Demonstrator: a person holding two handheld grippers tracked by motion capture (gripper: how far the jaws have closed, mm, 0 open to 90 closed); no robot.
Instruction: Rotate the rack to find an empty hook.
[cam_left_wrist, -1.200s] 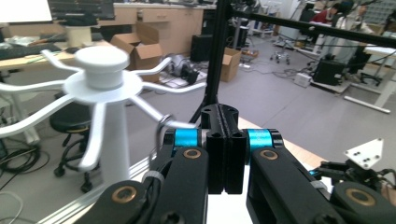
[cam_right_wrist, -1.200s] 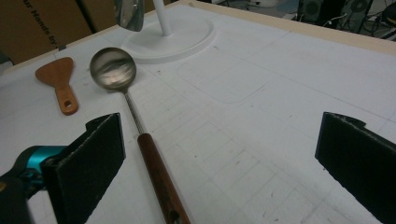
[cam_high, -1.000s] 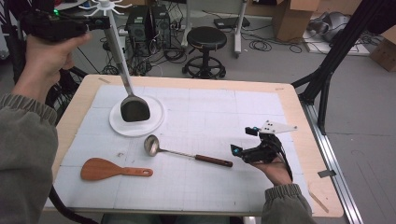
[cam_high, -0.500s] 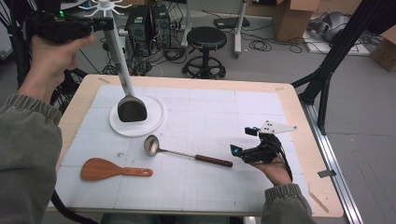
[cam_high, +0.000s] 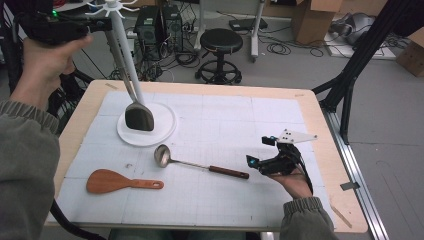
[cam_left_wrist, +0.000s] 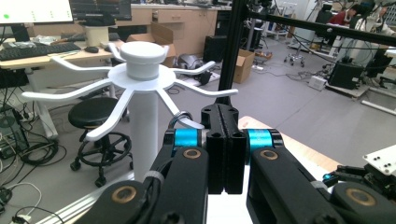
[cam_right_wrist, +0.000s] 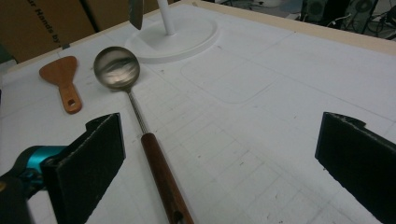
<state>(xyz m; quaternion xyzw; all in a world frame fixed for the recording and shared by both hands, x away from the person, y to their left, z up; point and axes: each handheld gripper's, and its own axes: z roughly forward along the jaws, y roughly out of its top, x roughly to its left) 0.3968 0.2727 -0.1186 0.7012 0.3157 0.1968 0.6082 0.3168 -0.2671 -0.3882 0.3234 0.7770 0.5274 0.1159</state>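
Ladle (cam_right_wrist: 135, 116) lies between wide-apart jaws, apparently nearer one.

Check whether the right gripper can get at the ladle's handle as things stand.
Probably yes: the right gripper stands open beside the end of the ladle, whose handle lies bare on the mat with nothing in between.

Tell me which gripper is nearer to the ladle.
Right. The right gripper rests open just past the ladle handle's end; the left gripper is raised at the rack top, holding a spatula.
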